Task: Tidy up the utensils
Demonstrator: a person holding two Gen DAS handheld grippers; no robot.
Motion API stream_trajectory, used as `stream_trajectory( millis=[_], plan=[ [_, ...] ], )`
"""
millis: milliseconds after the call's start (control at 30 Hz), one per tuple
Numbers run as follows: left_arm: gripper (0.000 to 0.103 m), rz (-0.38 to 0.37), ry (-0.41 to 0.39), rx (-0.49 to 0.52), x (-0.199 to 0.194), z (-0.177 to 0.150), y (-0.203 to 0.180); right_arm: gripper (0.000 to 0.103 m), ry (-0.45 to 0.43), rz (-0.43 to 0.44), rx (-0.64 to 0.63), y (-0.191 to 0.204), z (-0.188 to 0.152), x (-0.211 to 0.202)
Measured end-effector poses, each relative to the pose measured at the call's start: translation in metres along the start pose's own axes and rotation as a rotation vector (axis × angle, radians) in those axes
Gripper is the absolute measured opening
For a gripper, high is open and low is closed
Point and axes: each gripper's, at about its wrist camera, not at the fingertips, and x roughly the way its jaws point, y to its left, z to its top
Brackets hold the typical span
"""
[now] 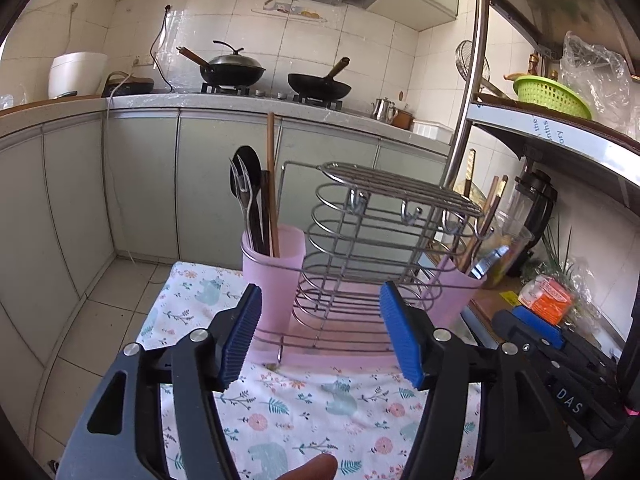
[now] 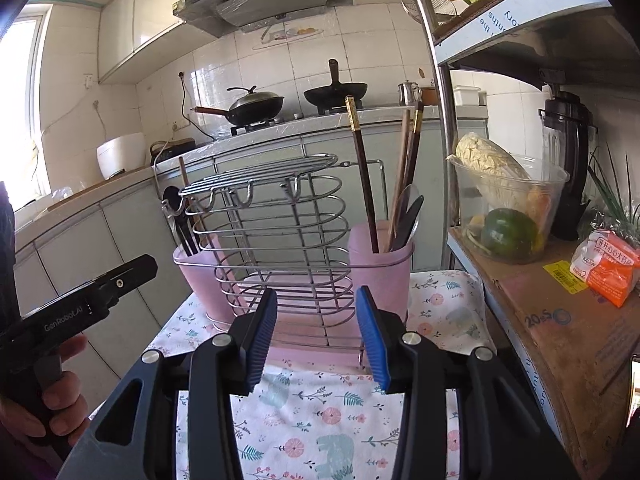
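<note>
While both grippers gape empty (left (image 1: pixel 320 336) wider, right (image 2: pixel 316 338)), the utensil rack (image 1: pixel 372 248) stands just ahead.

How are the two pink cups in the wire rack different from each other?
The left pink cup holds a fork and dark spoons plus one wooden chopstick; the right pink cup holds several chopsticks with a spoon or two. Chopsticks dominate the right cup, cutlery the left. Both are translucent pink and upright in the wire rack.

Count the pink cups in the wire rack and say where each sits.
2. One pink cup sits at the wire rack's left end, the other pink cup at its right end. None seems hidden.
</note>
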Motion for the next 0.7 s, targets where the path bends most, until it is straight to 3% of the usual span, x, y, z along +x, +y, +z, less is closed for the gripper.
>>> stream_trajectory(
  millis=[100,167,700],
  plan=[
    [0.062,-0.003,0.014,0.007,-0.001,-0.002,-0.003,0.043,0.004,-0.011,-0.001,0.003,-0.001,-0.001],
    [0.062,-0.005,0.022,0.011,-0.001,-0.004,-0.005,0.051,0.005,-0.010,0.001,0.003,-0.001,-0.002],
    [0.062,0.015,0.084,0.043,0.005,-0.014,-0.011,0.053,0.029,-0.044,-0.017,0.008,-0.005,0.001]
  ],
)
